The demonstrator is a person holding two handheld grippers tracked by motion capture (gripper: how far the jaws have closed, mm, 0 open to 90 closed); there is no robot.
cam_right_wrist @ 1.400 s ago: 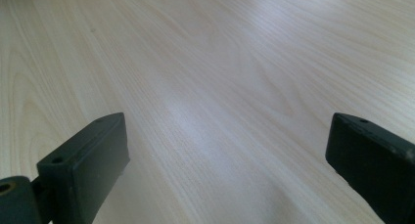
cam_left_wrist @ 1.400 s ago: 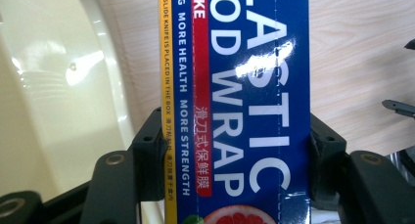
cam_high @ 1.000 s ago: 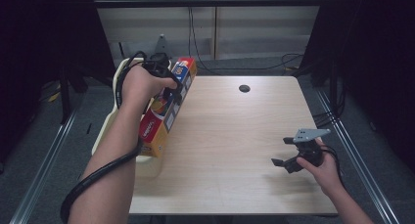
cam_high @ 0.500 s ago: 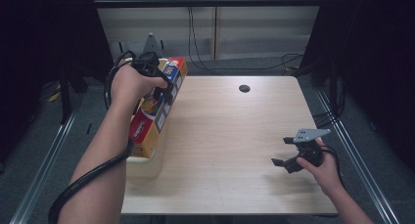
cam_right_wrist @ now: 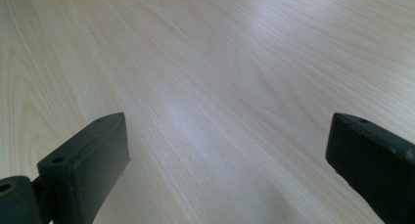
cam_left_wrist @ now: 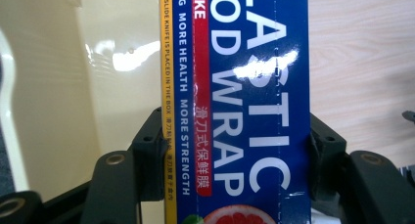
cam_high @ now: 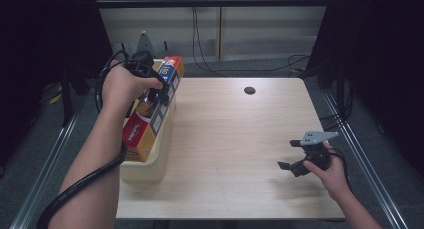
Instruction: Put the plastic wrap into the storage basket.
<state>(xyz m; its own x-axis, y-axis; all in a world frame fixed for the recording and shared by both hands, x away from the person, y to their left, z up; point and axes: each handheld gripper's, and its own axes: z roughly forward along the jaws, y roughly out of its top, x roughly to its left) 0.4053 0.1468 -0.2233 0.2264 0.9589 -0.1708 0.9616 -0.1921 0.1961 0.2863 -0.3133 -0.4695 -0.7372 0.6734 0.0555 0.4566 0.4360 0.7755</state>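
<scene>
A round dark hole (cam_high: pixel 249 90) is being shown in the upper middle of the table (cam_high: pixel 240 139); cables (cam_high: pixel 205 49) are being seen at top centre.

The box (cam_high: pixel 152 111) lies slanted over the bin (cam_high: pixel 145 169) at the table's (cam_high: pixel 240 139) left edge, perhaps resting on it.

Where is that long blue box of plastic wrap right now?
In the high view, the box is at the table's left edge, clamped in the left gripper above the cream bin.
</scene>
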